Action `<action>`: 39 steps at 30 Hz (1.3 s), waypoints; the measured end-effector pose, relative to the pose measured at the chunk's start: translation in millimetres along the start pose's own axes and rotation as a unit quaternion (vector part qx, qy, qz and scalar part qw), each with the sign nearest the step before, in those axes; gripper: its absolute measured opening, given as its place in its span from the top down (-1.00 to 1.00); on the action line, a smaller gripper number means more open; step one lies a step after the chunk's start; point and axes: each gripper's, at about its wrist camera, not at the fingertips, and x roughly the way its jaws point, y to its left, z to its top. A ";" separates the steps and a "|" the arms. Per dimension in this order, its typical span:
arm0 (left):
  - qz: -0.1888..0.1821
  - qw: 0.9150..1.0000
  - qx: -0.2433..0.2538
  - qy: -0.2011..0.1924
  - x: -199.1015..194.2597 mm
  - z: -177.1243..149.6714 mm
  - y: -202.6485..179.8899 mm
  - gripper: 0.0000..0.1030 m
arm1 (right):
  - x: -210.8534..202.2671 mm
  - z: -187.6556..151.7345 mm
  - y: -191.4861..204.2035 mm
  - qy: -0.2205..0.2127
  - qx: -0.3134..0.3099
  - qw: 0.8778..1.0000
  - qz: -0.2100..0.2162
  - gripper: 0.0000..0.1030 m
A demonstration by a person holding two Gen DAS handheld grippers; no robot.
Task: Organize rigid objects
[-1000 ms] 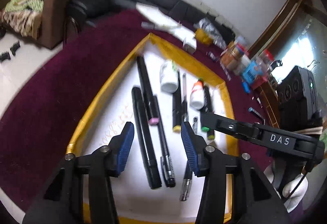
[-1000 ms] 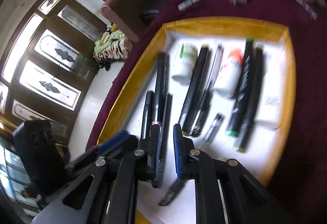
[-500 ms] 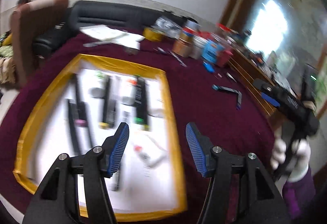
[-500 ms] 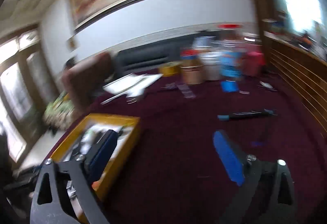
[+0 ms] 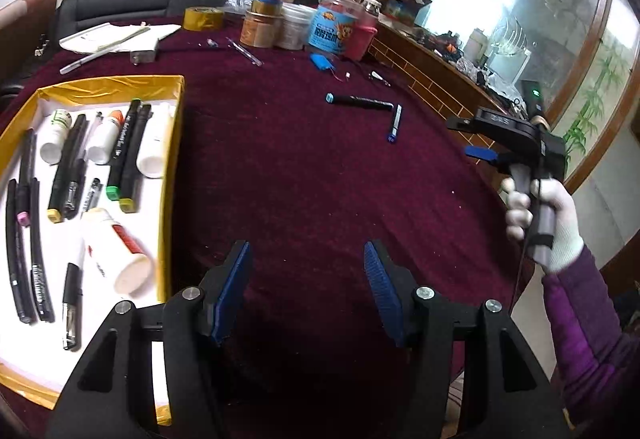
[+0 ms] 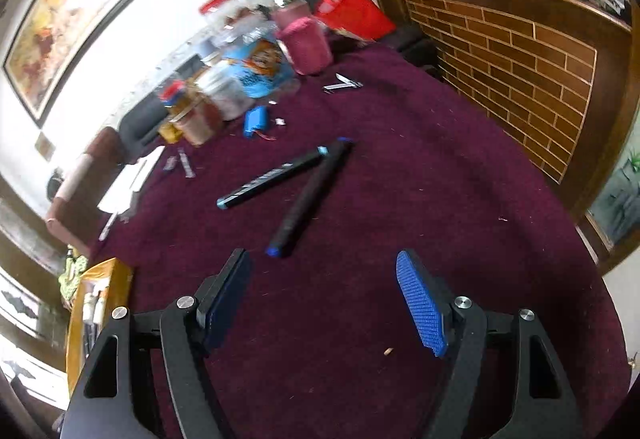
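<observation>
A gold-rimmed tray (image 5: 173, 143) with a white floor holds several pens, markers and small white bottles at the left of the left wrist view; its corner shows in the right wrist view (image 6: 116, 275). Two black markers lie on the maroon cloth: one with light-blue ends (image 5: 360, 102) (image 6: 272, 175) and one with dark-blue ends (image 5: 395, 123) (image 6: 308, 199). My left gripper (image 5: 306, 295) is open and empty over bare cloth, right of the tray. My right gripper (image 6: 324, 303) is open and empty, just short of the dark-blue marker; it also shows in the left wrist view (image 5: 480, 153).
Jars and tins (image 5: 320, 27) (image 6: 240, 79) crowd the far side of the table, with a blue pack (image 6: 256, 121), a yellow tape roll (image 5: 203, 19) and papers (image 5: 108, 37). A brick-patterned wooden ledge (image 6: 520, 79) borders the right.
Both grippers swung right, away from the tray. The right gripper, shut a second ago, has opened and now faces the two loose markers. A white bottle now lies in the tray's near part.
</observation>
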 end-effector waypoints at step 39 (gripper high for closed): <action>0.112 0.992 0.049 0.039 15.7 -8.9 -18.9 -0.10 | 87.4 -10.3 46.5 0.099 -0.114 0.980 -0.130 0.75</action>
